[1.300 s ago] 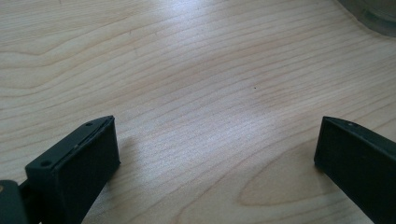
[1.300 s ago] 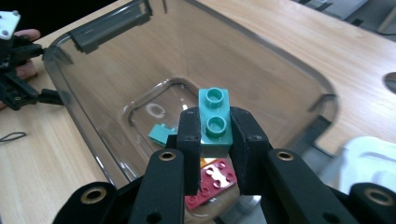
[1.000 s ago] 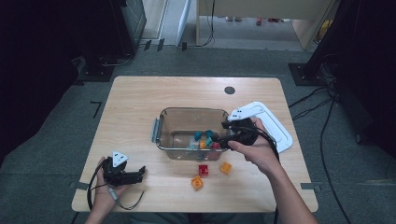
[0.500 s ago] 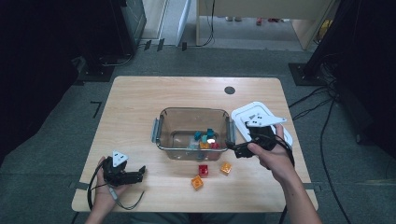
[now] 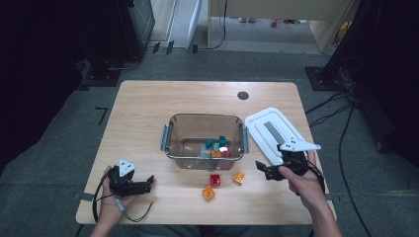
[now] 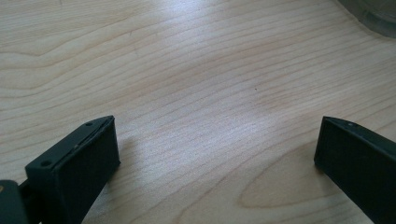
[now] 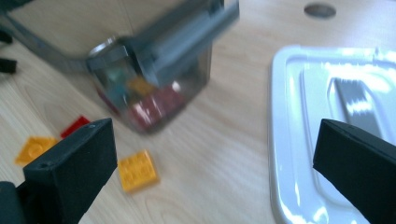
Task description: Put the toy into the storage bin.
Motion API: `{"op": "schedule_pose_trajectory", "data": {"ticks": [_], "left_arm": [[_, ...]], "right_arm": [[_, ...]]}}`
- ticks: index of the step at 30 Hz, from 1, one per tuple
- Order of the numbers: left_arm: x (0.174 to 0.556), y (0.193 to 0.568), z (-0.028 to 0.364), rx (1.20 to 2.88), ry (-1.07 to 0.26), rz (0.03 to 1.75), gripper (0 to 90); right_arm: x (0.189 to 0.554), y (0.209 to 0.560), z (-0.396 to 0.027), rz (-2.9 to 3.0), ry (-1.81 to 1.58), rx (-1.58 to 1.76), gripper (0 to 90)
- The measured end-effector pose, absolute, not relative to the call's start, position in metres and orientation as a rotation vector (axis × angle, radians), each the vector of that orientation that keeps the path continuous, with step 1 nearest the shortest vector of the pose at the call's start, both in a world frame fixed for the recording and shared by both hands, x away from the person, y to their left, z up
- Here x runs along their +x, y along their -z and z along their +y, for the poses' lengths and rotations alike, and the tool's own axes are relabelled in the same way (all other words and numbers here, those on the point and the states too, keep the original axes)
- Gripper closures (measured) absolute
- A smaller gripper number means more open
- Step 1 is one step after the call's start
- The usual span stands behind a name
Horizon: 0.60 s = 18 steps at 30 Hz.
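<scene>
Now your right tongs point(image 5: 263, 169) gape empty, jaws just opened, near the yellow brick point(image 7: 137, 171) lying flat on the table point(image 5: 148, 113) beside the box point(image 5: 205, 121). Light, hard, slick: pinch its side edges. Left tongs point(image 5: 148, 183) idle, open.

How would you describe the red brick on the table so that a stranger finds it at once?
Find the clear container mid-table. Three loose bricks lie before its near wall. The red brick is nearest that wall, and both its neighbours are orange.
</scene>
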<state>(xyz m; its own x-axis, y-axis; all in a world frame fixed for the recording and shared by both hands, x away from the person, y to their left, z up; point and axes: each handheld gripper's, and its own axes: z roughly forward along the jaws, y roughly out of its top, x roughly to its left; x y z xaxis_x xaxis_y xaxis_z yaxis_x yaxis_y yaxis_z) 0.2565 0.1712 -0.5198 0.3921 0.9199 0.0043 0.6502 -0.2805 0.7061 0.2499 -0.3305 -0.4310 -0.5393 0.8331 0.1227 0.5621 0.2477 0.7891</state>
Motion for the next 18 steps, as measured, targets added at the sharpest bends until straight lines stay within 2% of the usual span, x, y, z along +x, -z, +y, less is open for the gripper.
{"op": "schedule_pose_trajectory", "data": {"ticks": [7, 18], "left_arm": [[0.256, 0.52, 0.171, 2.03, -0.558, 1.339, 0.0], [0.257, 0.52, 0.171, 2.031, -0.558, 1.338, 0.0]], "right_arm": [[0.236, 0.463, -0.339, 2.192, -1.168, 1.319, 0.0], [0.229, 0.483, -0.327, 2.252, -1.177, 1.28, 0.0]]}}
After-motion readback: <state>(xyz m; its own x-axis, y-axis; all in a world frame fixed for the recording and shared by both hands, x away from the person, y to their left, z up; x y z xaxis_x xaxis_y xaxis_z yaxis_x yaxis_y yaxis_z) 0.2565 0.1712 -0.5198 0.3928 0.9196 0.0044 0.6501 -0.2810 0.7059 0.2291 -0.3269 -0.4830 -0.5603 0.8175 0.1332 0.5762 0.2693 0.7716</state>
